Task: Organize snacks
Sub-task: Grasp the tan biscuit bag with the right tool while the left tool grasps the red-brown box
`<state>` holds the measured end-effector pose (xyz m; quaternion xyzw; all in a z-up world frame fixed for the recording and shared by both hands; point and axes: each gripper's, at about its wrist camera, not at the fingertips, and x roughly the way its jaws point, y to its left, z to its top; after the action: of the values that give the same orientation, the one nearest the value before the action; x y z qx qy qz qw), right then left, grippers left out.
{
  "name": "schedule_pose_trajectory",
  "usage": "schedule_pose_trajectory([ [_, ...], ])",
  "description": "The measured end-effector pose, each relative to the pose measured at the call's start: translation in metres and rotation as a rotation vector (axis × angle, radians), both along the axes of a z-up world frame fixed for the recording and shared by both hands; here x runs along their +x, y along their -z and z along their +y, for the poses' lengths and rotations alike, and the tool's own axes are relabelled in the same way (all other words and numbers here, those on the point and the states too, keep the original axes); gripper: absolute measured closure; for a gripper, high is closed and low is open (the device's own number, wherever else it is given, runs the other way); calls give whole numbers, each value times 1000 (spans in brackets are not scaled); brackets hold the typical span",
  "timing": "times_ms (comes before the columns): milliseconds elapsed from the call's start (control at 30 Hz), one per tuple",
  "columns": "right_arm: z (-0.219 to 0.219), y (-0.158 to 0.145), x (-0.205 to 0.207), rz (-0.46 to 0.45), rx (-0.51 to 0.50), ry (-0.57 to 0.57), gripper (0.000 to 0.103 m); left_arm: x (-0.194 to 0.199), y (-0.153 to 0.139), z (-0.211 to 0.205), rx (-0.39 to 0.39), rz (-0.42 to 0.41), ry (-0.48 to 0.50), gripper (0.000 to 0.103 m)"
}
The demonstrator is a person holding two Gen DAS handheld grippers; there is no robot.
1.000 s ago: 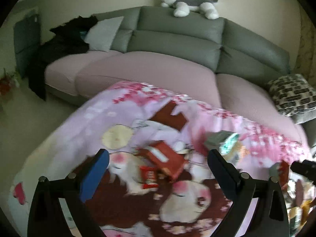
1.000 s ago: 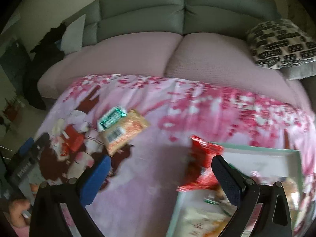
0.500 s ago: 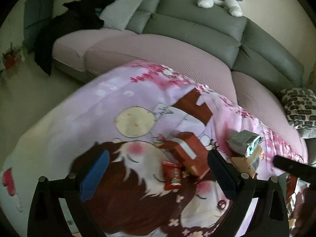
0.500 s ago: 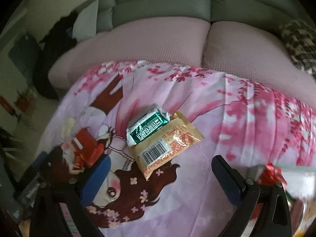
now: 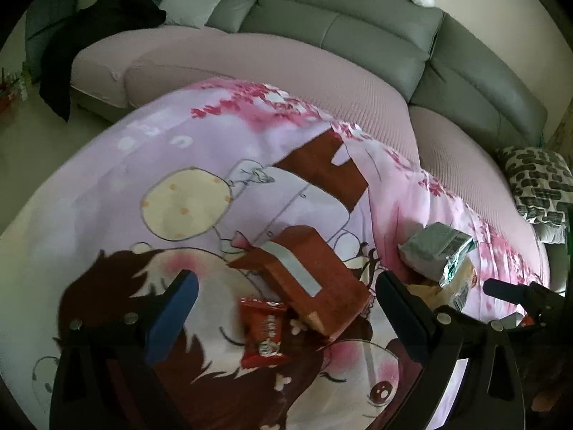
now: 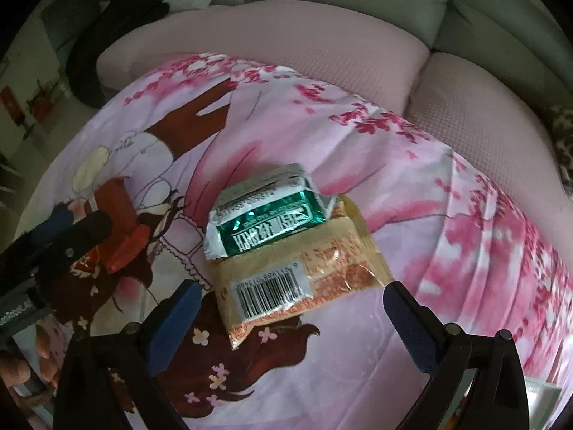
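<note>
Right hand-held gripper (image 6: pixel 286 308): jaws wide, empty, low over the table (image 6: pixel 447 215). Tan packet (image 6: pixel 304 279) lies between the fingertips toward 12 o'clock, long axis roughly 8-to-2; green packet (image 6: pixel 265 211) rests on its far edge. Right is the nearer hand.

Left hand-held gripper (image 5: pixel 283 308): wide, empty. Red wrapper (image 5: pixel 265 333) sits between its fingers, red box (image 5: pixel 308 279) at 12 o'clock, touching it.
</note>
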<state>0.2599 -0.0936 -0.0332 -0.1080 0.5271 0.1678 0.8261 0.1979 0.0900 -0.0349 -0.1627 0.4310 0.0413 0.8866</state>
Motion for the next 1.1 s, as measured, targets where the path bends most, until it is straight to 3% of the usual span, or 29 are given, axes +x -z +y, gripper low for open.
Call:
schedule_pose_trajectory([
  [133,3,7,6,4,-20,-6,0,9,6,-8,-14,13,16,4],
  [300,-4,15,11,31,21,27,0,17,14,-18,51,39,16,4],
  [433,-17,14,10,45,24,72,0,17,14,-19,99,55,-1,11],
  [667,-40,3,4,43,12,123,0,13,12,-11,102,74,-25,12],
  [767,-49,-8,0,36,72,147,0,10,11,-5,92,75,-46,22],
  [867,-52,-14,4,26,100,199,0,8,10,-1,81,76,-55,25],
  [1100,-40,2,21,41,52,276,0,9,10,-3,81,78,-52,25],
])
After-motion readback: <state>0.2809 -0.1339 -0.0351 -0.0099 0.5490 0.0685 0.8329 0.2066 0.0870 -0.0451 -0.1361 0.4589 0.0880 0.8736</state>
